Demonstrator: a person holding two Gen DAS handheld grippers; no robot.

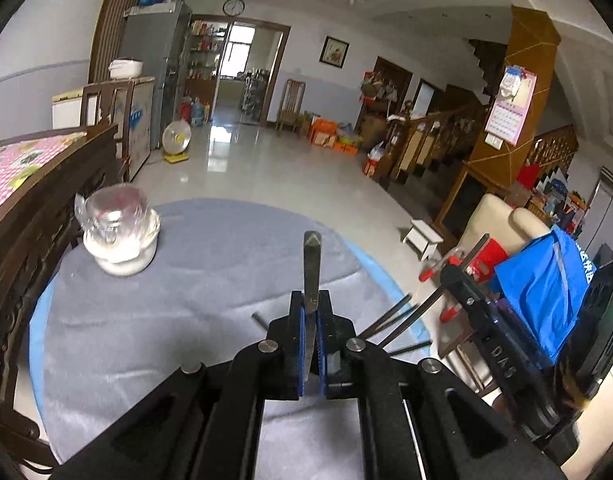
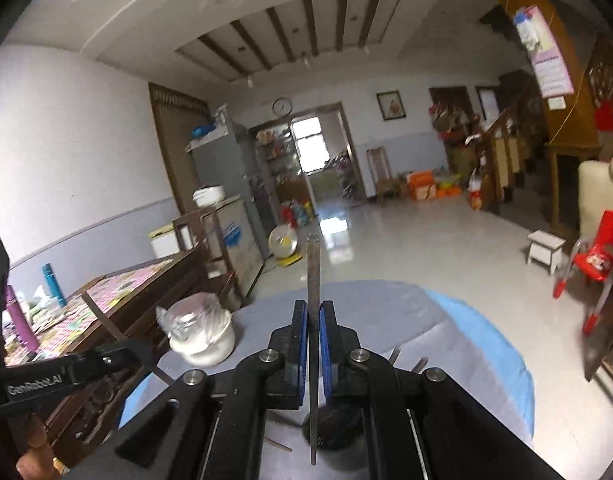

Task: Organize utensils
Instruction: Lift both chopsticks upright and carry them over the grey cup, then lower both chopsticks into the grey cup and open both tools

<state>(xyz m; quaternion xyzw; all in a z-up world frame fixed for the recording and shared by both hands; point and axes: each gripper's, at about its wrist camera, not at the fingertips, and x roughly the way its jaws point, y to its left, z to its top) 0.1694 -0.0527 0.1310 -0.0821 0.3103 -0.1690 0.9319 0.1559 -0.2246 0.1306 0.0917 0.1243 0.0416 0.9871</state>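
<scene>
Both grippers pinch one chopstick each: left gripper (image 1: 311, 312) and right gripper (image 2: 313, 320), sticks pointing to 12 o'clock. Jar (image 1: 120, 236) sits on the desk (image 1: 210, 264) at 10 o'clock of the left gripper, which looks nearer.

Grey cloth (image 1: 194, 304) over blue table (image 1: 36, 320); pink checked cover (image 1: 22, 160); blue-padded black jaws.

We are seeing a glass jar (image 1: 120, 236) standing near the far left edge of the round grey-covered table (image 1: 194, 280). Beyond the table's far edge a small fan (image 1: 177, 138) is sitting on the glossy floor, and a wall clock (image 1: 233, 6) is hanging above the doorway.
</scene>
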